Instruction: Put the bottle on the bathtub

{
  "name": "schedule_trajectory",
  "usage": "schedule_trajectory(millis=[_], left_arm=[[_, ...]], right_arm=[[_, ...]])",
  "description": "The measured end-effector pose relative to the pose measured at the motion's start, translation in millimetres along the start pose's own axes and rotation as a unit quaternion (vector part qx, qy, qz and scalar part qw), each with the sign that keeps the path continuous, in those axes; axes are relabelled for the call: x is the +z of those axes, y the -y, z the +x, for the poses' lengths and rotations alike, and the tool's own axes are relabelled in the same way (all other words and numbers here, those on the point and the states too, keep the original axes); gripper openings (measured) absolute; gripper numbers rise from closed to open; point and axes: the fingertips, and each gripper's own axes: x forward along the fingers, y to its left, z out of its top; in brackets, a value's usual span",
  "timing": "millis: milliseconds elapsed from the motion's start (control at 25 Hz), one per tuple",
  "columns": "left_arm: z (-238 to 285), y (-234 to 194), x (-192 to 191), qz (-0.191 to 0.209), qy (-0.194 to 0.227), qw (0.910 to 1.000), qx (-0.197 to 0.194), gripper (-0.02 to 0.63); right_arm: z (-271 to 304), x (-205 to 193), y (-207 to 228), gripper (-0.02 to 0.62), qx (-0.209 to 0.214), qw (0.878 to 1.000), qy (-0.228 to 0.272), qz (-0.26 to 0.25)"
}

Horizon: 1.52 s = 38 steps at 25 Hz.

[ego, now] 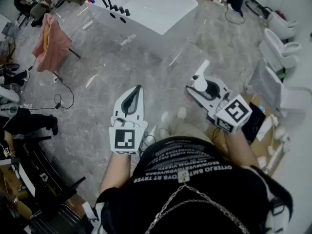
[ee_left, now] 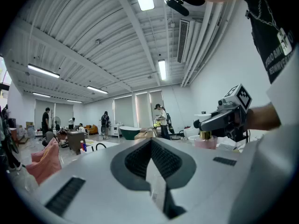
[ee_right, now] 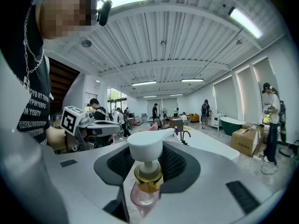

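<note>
Wearer: black T-shirt (ego: 204, 189) with rows of white block lettering (ego: 187, 161) across the chest. Over it hangs a silver chain (ego: 195, 199) with a small square pendant (ego: 184, 176); below are beige trousers (ego: 184, 128) and pale shoes (ego: 181, 112). The left gripper (ego: 140, 87) and right gripper (ego: 197, 90) are the same build: white-grey moulded shells, black ribbed pads inside the jaws, short black slot marks on the shell. Each carries a white cube with black square markers, left cube (ego: 124, 139) and right cube (ego: 235, 112).
</note>
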Motion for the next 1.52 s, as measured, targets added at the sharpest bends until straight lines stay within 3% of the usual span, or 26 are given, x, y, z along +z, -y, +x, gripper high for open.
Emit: schedule_trajectory(millis=[960, 1520], left_arm=[[-12, -38, -15, -0.019, 0.004, 0.9998, 0.002, 0.002], [55, -50, -19, -0.016, -0.016, 0.9997, -0.002, 0.002]], right_arm=[[35, 5, -19, 0.147, 0.024, 0.999, -0.030, 0.011], [61, -6, 40, 0.147, 0.034, 0.998, -0.040, 0.018]])
